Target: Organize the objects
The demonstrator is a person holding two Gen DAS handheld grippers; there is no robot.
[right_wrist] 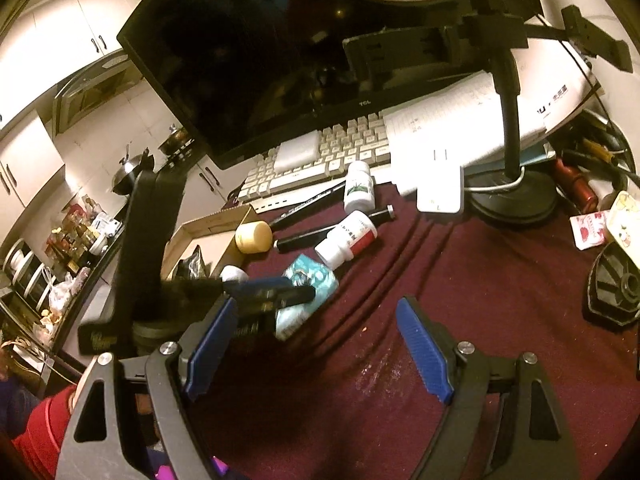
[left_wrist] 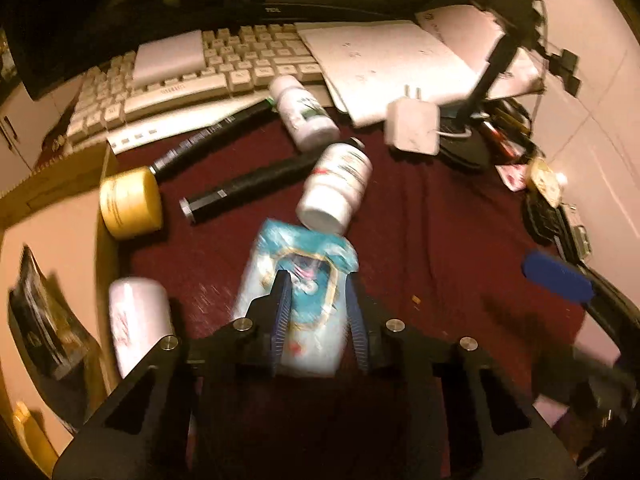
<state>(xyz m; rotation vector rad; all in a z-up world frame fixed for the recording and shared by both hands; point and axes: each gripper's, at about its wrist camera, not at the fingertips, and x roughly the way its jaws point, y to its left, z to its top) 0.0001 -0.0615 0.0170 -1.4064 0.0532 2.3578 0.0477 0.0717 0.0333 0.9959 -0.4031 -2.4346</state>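
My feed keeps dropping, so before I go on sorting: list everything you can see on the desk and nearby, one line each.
soft teal-and-white packet: 1, on the dark red cloth, clamped in the left tool.
white plastic pill bottles: 2, lying behind the packet, nearer, farther.
round yellow jar: 1, beside the cardboard box.
black cylindrical sticks: 2, lying by the jar.
pale pink-marked tube: 1, at the box edge.
white charger plug: 1, before the papers.
white keyboard: 1, under the black monitor.
ring light stand: 1, black, right rear.
left tool: black, blue pads, shut on packet.
right tool: open, empty.
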